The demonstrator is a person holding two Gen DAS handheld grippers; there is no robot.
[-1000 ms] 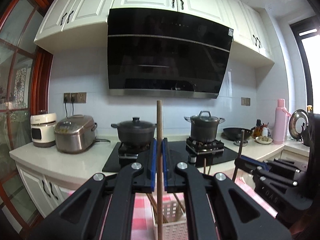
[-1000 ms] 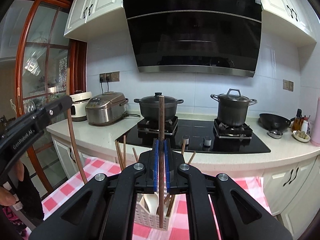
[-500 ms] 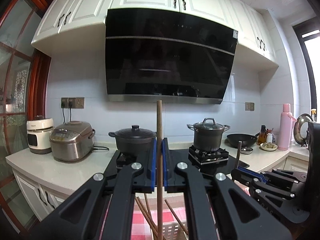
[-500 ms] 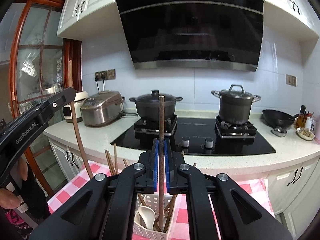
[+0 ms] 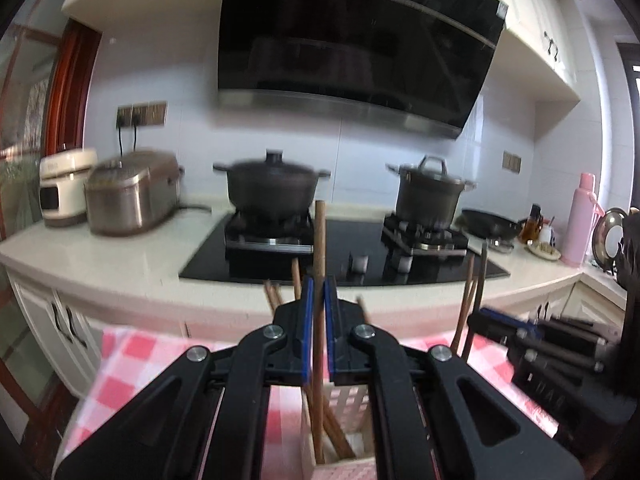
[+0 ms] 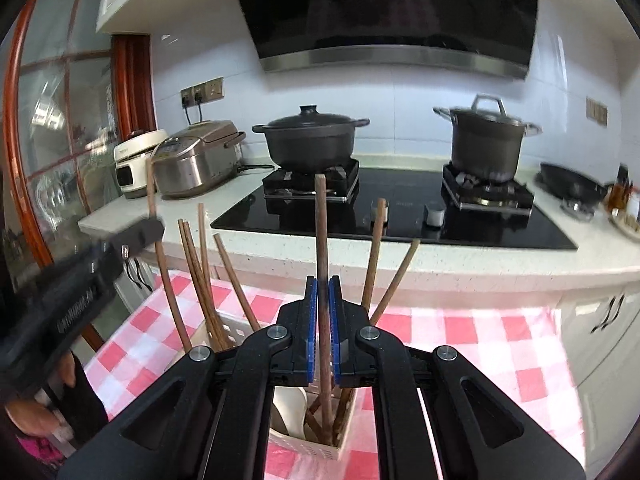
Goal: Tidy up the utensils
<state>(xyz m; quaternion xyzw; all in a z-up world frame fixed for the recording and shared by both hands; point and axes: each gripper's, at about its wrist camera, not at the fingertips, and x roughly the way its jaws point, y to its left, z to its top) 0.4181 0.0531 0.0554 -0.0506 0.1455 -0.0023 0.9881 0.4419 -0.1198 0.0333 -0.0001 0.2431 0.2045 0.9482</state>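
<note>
My left gripper is shut on a brown wooden chopstick that stands upright, its lower end down inside a white slotted utensil basket with other chopsticks. My right gripper is shut on another wooden chopstick, its tip in the basket beside a white spoon. Several more chopsticks lean out of the basket. The left gripper shows at the left of the right wrist view; the right gripper shows at the right of the left wrist view.
The basket stands on a pink and white checked tablecloth. Behind it is a counter with a black hob, two pots, a rice cooker and a pink flask.
Both grippers have come down and tilted toward the table. The chopstick tips now reach into the basket, and more of the basket and tablecloth shows.
</note>
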